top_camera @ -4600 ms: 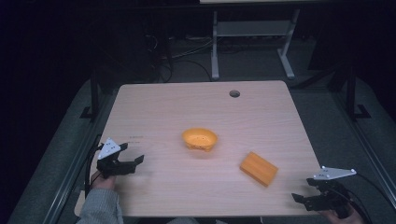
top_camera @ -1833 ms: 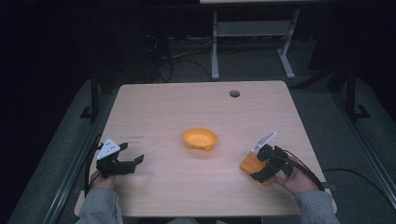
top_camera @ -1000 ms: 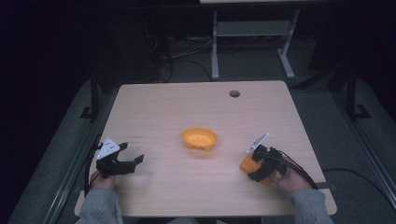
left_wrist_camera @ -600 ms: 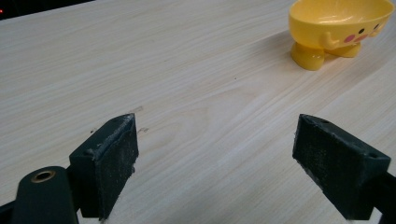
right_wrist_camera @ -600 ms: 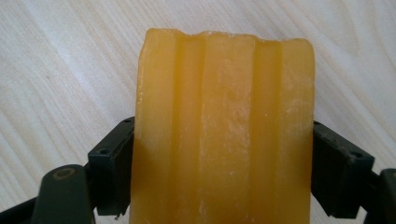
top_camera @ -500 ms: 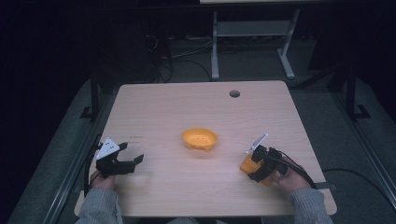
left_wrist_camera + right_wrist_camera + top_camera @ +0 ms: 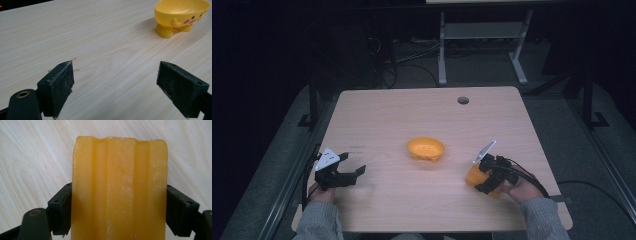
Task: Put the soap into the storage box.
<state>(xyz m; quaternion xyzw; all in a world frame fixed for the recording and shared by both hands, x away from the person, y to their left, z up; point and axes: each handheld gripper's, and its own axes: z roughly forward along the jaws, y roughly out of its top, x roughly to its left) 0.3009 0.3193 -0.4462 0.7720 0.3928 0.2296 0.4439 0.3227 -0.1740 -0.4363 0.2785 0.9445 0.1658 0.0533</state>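
Gripping an orange ribbed block (image 7: pixel 119 190), the right gripper (image 7: pixel 486 175) has one jaw against each long side, low in the right gripper view; in the high view the block (image 7: pixel 473 175) lies at lower right of the table (image 7: pixel 422 115), right of the bowl (image 7: pixel 426 148). Whether it rests on the wood or is already lifted cannot be told. Judged from this, the step in hand is a pick-up: the jaws should stay square on the flat sides and rise straight, since the waxy-looking surface may slip. If the bowl, yellow with a small face in the left gripper view (image 7: pixel 181 16), is the goal, a low, slow carry suits. The left gripper (image 7: pixel 125 92) sits with jaws wide apart, empty, at lower left of the high view (image 7: pixel 344 174).
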